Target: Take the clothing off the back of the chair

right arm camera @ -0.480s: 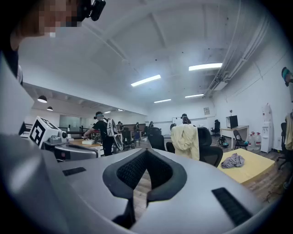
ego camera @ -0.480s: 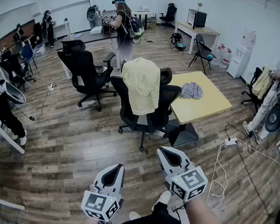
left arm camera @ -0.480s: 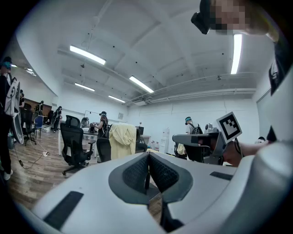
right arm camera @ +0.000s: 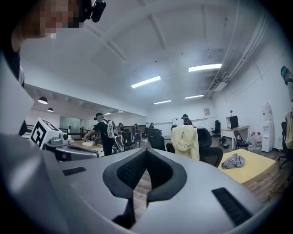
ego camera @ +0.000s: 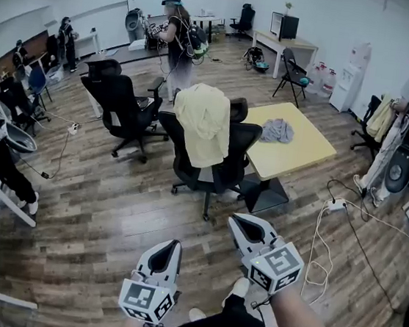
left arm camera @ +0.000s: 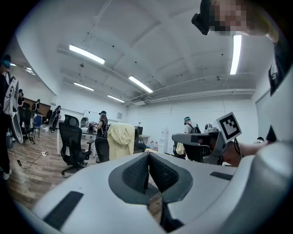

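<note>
A pale yellow garment (ego camera: 204, 122) hangs over the back of a black office chair (ego camera: 222, 170) in the middle of the room, well ahead of both grippers. My left gripper (ego camera: 173, 245) and right gripper (ego camera: 235, 220) are held low in front of me, both shut with nothing between the jaws and far from the chair. In the left gripper view the garment (left arm camera: 120, 140) shows in the distance left of the shut gripper (left arm camera: 149, 156). In the right gripper view the garment (right arm camera: 185, 141) is right of the shut gripper (right arm camera: 145, 154).
A yellow table (ego camera: 305, 153) with a grey cloth (ego camera: 277, 131) stands right of the chair. Another black chair (ego camera: 121, 101) is to the left. White cables and a power strip (ego camera: 336, 206) lie on the wood floor at right. Several people stand around the room.
</note>
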Demonstrator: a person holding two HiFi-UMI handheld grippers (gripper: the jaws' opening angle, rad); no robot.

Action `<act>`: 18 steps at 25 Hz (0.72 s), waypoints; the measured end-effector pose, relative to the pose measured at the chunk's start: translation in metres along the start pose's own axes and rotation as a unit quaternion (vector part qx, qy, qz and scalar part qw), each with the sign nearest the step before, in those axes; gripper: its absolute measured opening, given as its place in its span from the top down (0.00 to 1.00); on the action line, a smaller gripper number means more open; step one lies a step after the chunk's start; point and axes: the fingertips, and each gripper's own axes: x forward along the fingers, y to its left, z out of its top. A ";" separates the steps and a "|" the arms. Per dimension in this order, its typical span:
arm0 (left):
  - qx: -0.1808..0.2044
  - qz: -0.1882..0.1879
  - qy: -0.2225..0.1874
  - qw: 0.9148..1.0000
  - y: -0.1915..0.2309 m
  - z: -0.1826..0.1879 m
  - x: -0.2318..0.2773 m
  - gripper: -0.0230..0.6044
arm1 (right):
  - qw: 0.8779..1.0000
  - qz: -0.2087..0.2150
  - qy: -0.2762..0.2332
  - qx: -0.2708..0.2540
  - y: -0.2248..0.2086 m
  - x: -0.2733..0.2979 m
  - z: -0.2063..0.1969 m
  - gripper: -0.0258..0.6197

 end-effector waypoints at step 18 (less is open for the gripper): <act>0.003 0.004 0.007 1.000 0.004 0.000 0.037 0.93 | 1.000 0.007 -0.005 -0.003 -0.035 0.015 0.005 0.94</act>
